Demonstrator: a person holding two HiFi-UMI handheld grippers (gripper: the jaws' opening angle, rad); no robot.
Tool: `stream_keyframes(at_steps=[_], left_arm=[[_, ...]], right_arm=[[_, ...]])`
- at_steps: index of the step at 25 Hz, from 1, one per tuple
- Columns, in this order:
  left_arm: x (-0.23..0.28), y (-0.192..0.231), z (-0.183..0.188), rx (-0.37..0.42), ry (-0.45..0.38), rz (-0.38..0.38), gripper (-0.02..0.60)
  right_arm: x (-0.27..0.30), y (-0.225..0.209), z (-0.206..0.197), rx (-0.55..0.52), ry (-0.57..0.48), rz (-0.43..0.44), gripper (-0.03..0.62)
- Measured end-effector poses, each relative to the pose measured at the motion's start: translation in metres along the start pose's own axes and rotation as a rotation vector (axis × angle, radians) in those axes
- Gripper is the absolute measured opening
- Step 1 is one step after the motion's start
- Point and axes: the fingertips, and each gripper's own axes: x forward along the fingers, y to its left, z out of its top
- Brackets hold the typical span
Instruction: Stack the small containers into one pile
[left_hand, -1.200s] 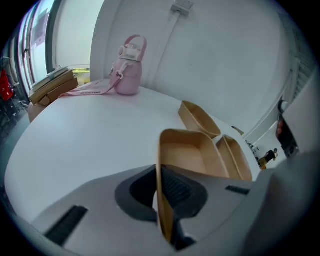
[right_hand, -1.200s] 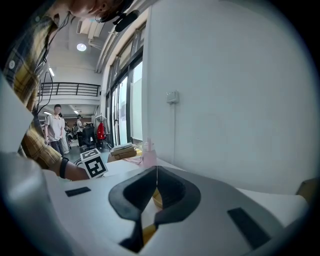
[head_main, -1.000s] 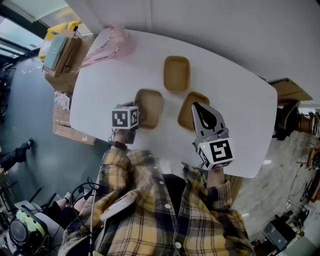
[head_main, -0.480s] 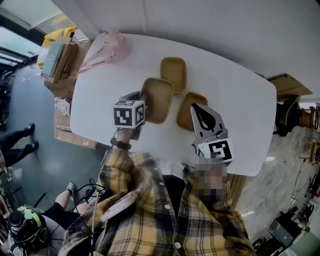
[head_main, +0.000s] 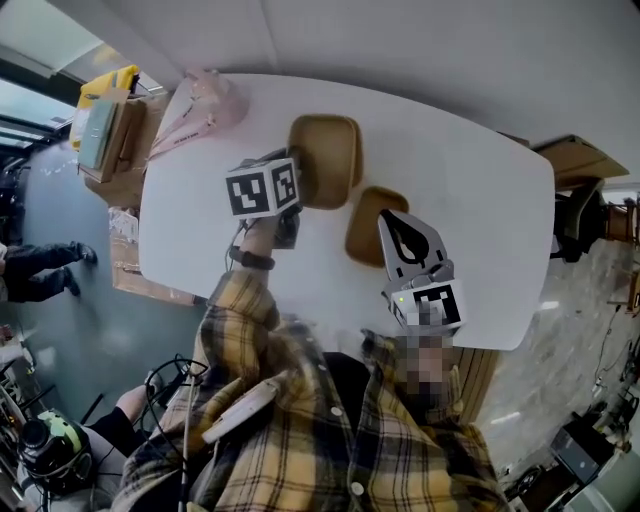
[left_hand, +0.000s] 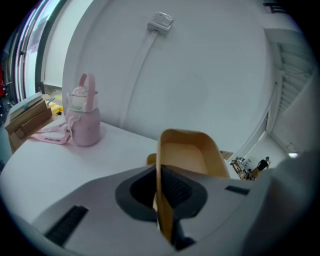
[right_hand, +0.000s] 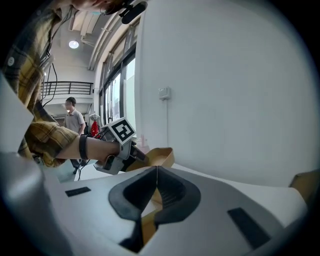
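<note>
My left gripper (head_main: 292, 195) is shut on the rim of a tan container (head_main: 325, 160) and holds it up over the far middle of the white table (head_main: 480, 200). In the left gripper view the thin tan wall (left_hand: 161, 200) stands pinched between the jaws of that gripper (left_hand: 160, 175). A sliver of another tan container (left_hand: 150, 159) shows just behind it. My right gripper (head_main: 388, 214) is shut on the rim of a second container (head_main: 368, 225), which rests on the table. The right gripper view shows its closed jaws (right_hand: 156, 172) with tan wall (right_hand: 142, 225) below, and the left gripper (right_hand: 117, 150) beyond.
A pink bottle (head_main: 215, 95) with a strap stands at the table's far left corner, also in the left gripper view (left_hand: 84, 120). Cardboard boxes (head_main: 110, 120) sit on the floor to the left. A person (right_hand: 75, 120) stands in the background.
The left gripper has lifted its container and carried it away from me, over the spot where the far container lay. The right gripper has stayed on its container.
</note>
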Motion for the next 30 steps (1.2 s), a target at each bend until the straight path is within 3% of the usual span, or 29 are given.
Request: stream_keyframes(at_steps=[16,22,30], left_arm=[[0.070,0.014,-0.013,-0.101,0.045,0.136,0.020],[0.072,0.015,-0.028,-0.052,0.068,0.191,0.020],[0.075,0.009,-0.028,0.081,0.031,0.234,0.027]], right_arm=[[0.001,-0.046,-0.030,0.082,0.028,-0.048,0.015],[0.000,-0.058,-0.039,0.125,0.038,-0.063,0.016],[0.003,-0.059,-0.044,0.128,0.048,-0.038,0.015]])
